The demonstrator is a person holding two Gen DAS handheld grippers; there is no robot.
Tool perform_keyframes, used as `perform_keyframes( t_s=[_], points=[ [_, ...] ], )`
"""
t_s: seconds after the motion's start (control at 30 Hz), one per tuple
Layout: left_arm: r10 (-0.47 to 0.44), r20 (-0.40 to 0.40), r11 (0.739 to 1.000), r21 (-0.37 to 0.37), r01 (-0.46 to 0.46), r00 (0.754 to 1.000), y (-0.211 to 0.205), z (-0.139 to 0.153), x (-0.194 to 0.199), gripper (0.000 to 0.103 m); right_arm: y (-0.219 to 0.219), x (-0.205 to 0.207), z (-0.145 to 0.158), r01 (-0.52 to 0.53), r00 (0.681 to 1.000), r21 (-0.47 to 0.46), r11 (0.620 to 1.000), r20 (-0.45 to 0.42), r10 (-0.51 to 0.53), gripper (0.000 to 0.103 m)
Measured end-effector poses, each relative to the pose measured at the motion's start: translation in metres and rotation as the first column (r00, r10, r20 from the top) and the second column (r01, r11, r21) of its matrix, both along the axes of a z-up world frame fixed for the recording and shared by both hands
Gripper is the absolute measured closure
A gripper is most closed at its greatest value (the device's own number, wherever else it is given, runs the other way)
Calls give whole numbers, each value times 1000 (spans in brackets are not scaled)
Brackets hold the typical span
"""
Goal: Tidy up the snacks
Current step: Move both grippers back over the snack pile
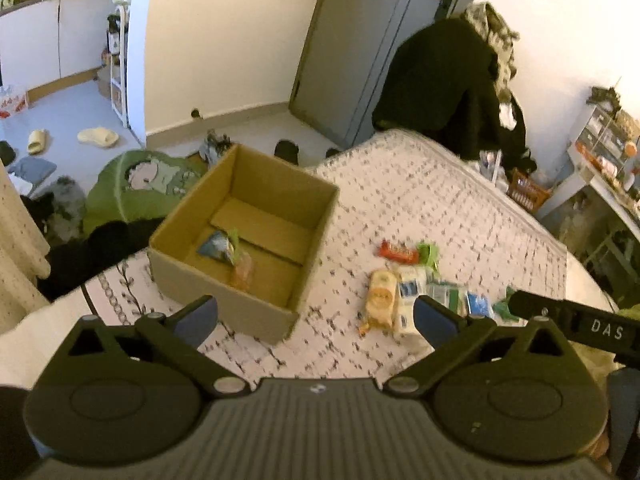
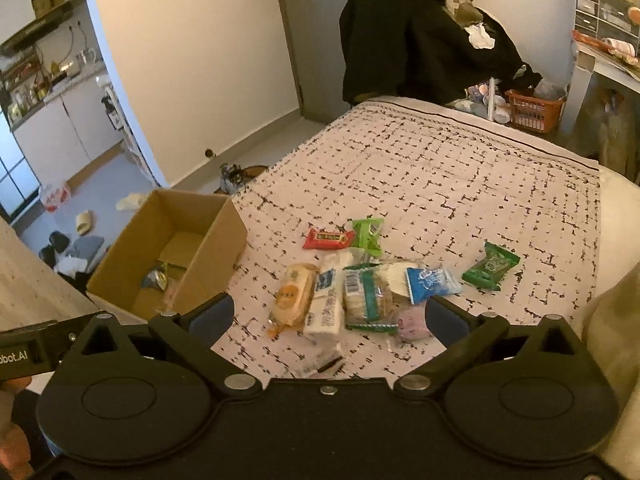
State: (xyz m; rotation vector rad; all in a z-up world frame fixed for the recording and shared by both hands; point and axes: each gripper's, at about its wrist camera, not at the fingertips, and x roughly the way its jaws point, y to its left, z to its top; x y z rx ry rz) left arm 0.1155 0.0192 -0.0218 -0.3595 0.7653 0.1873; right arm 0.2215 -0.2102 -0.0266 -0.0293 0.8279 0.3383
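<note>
On the bed [image 2: 460, 168], both the left gripper [image 1: 316, 318] and right gripper [image 2: 330, 316] hung wide open and empty; snack packets [image 2: 360, 280] lay heaped near the cardboard box [image 2: 216, 240], handy for loading.

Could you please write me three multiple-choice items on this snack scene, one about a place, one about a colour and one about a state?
1. Where does the cardboard box stand relative to the snack pile?
A. To its left, at the bed's edge
B. On top of it
C. To its right

2. What colour is the flat bar wrapper at the pile's far side?
A. Purple
B. Red
C. Black

3. How is the right gripper?
A. Shut on a snack
B. Shut, holding nothing
C. Open, holding nothing

Answers: 1 A, the box sits left of the snacks in both views. 2 B, the wrapper is red beside a light green packet. 3 C, its jaws stand wide apart above the pile.
</note>
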Motion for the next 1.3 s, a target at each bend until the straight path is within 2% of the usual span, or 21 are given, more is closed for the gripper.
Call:
perform_keyframes(
  t_s=[0.23, 0.4, 0.53, 0.67, 0.73, 0.83, 1.0, 1.1, 1.3],
  points=[
    [-30, -6, 1000, 3, 30, 1000, -18, -9, 3, 0, -18, 12, -8, 30, 999, 1, 1000, -38, -30, 0],
    [-72, 9, 997, -25, 72, 997, -27, -17, 9, 1, -38, 25, -20, 56, 996, 19, 998, -71, -55, 1],
    [-81, 21, 996, -32, 82, 996, -35, -26, 15, 3, -48, 33, -27, 125, 989, 13, 992, -84, -123, 10],
    [-81, 38, 995, -50, 83, 996, -42, -42, 21, 7, -42, 34, -35, 77, 992, -3, 997, -101, -77, 17],
    [-85, 33, 994, -69, 87, 996, -46, -50, 25, 10, -37, 37, -40, 57, 992, -23, 998, -110, -59, 23],
    [-103, 19, 992, -72, 104, 995, -53, -63, 34, 20, -33, 44, -45, 45, 989, -29, 999, -140, -48, 30],
    [-116, -14, 987, -112, 113, 993, -55, -85, 47, 34, -30, 51, -56, 45, 985, -68, 997, -164, -56, 35],
    [-150, -29, 982, -124, 145, 988, -61, -97, 56, 35, -36, 59, -62, 74, 978, -61, 995, -191, -84, 49],
    [-216, -87, 969, -141, 202, 973, -76, -124, 76, 34, -39, 69, -81, 67, 966, -96, 993, -242, -89, 50]
  ],
)
